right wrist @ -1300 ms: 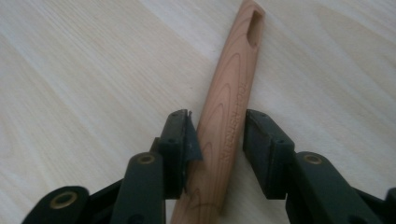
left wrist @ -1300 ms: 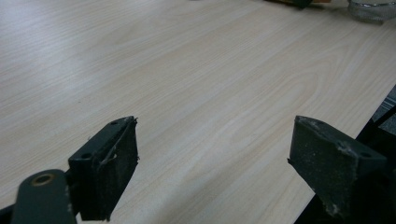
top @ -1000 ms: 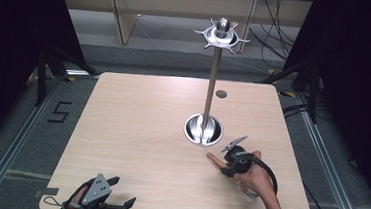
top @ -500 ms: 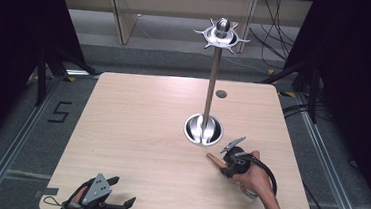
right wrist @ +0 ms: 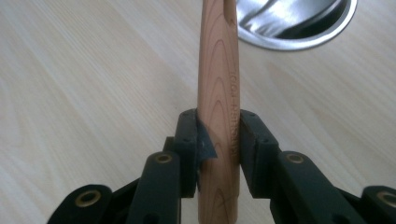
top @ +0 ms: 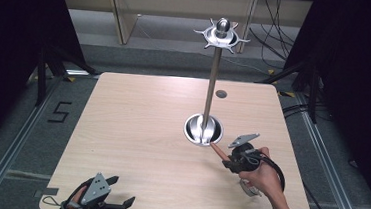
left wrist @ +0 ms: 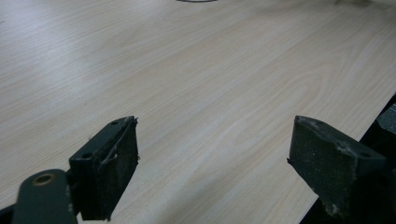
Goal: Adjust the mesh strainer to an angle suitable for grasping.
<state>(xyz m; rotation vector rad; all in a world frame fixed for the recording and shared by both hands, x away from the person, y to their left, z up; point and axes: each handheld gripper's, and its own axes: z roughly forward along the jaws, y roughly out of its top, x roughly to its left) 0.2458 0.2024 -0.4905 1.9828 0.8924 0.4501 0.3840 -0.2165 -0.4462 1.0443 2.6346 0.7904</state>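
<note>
My right gripper is shut on a round wooden handle with lettering burnt into its side. The handle's tip points at the round steel base of a metal stand and lies just short of its rim. From that base a thin pole rises to a ring with several hooks. At the table's near left edge my left gripper is open, with nothing between its jaws, low over the bare wood.
The light wooden table has a small dark round hole behind the stand. A silvery metal piece lies under the person's right hand. Cables trail off the table's right side, and dark floor surrounds it.
The right gripper has edged the wooden handle's tip slightly closer to the stand's base. The left gripper has stayed where it was.
</note>
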